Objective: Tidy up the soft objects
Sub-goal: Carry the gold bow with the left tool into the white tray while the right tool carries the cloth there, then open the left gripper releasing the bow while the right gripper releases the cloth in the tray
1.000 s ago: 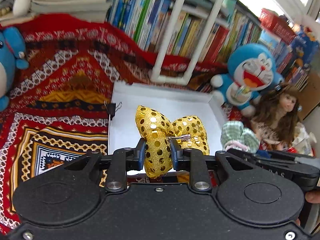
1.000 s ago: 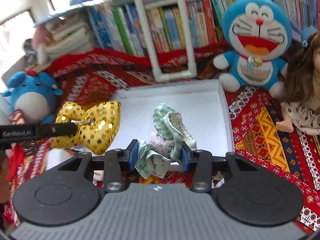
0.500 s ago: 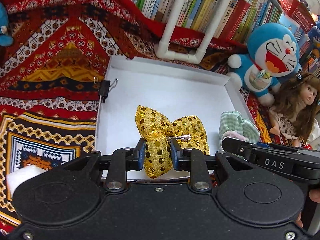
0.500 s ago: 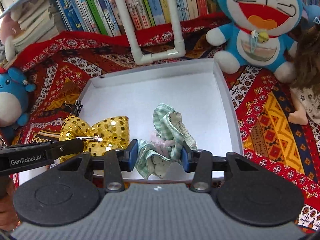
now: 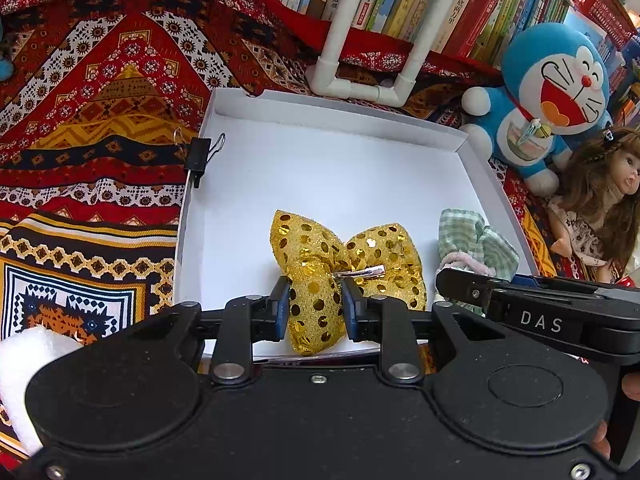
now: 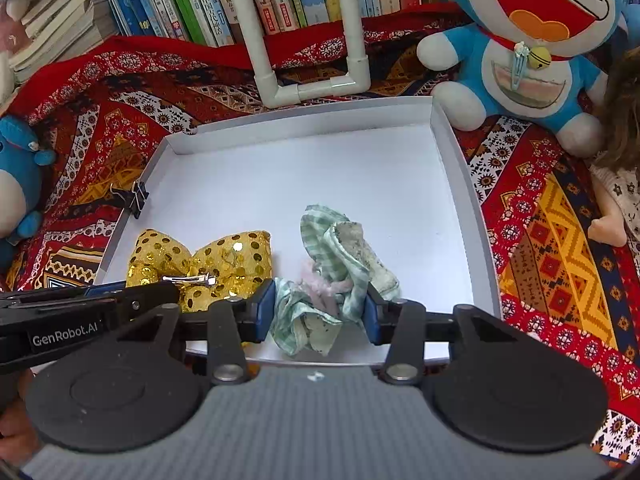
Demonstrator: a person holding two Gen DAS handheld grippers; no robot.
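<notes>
1. A patterned cloth (image 5: 100, 92) in red, orange, black and white covers the supporting surface and rises toward a row of books at the back
2. A shallow white tray (image 6: 456, 168) lies flat on the cloth, a black binder clip (image 5: 197, 155) fastened on its left wall
3. A white pipe frame (image 6: 316, 88) stands on the cloth just behind the tray
4. A blue-and-white cat plush (image 5: 552, 96) sits on the cloth at the tray's far right corner, with a long-haired doll (image 5: 600, 204) beside it
5. A blue plush (image 6: 20, 184) rests on the cloth left of the tray
</notes>
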